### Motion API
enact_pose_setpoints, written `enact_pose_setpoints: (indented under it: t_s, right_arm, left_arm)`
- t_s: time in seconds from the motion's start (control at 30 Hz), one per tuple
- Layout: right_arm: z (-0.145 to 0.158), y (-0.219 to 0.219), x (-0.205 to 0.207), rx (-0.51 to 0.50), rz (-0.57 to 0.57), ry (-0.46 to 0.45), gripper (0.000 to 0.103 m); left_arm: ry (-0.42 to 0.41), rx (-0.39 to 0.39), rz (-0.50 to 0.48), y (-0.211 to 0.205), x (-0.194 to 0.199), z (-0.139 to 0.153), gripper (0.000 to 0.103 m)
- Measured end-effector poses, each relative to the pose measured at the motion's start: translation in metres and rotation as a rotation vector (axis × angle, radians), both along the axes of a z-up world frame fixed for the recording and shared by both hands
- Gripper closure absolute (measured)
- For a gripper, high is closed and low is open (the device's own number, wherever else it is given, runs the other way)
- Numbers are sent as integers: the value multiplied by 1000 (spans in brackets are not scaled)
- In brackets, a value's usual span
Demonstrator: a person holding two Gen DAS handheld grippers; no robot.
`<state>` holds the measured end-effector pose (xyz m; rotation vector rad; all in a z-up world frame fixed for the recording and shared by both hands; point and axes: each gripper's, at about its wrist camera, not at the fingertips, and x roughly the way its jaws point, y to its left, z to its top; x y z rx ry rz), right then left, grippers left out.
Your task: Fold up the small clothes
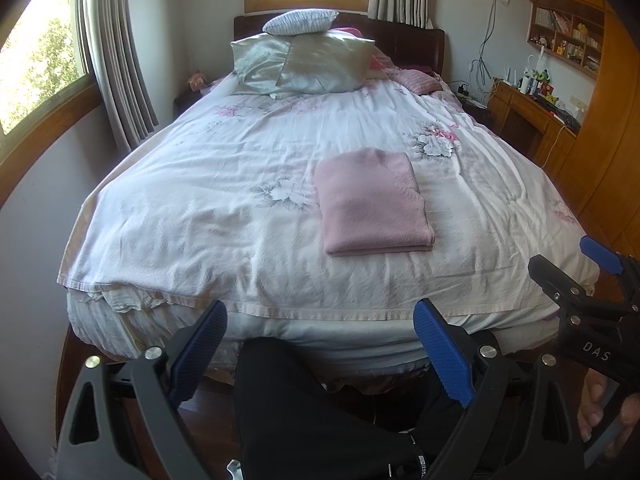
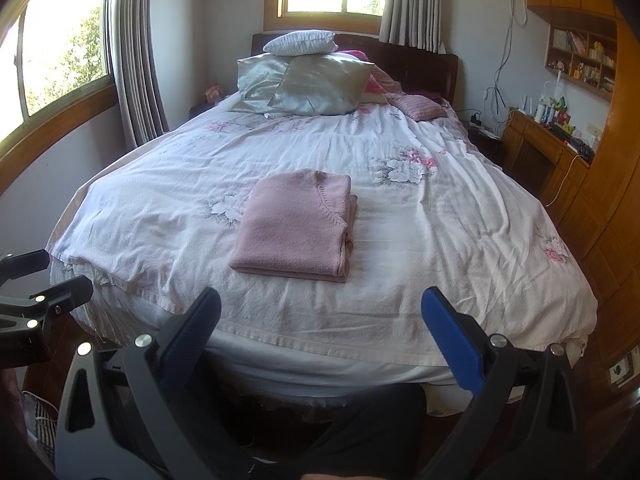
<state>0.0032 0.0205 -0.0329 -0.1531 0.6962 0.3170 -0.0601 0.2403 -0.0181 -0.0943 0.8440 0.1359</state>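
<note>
A pink knitted sweater (image 1: 374, 202) lies folded into a neat rectangle on the flowered white bedspread (image 1: 224, 184), near the foot of the bed; it shows in the right wrist view too (image 2: 294, 226). My left gripper (image 1: 320, 320) is held back off the foot of the bed, open, with nothing between its blue pads. My right gripper (image 2: 320, 312) is likewise open and empty, short of the bed's edge and well clear of the sweater. The right gripper also appears at the right edge of the left wrist view (image 1: 576, 276), and the left one at the left edge of the right wrist view (image 2: 48, 272).
Pillows (image 1: 308, 60) are stacked at the headboard. Curtained windows (image 1: 40, 56) lie on the left and back walls. A wooden desk (image 1: 532, 116) and shelves stand along the right wall. A person's dark trouser leg (image 1: 304, 408) is below the grippers.
</note>
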Motion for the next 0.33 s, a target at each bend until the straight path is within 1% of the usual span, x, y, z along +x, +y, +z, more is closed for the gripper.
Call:
enact_pose_setpoints:
  t_s: [0.33]
  right_arm:
    - [-2, 2, 2, -2, -4, 3, 3]
  left_arm:
    - [-1, 2, -1, 2, 0, -1, 8]
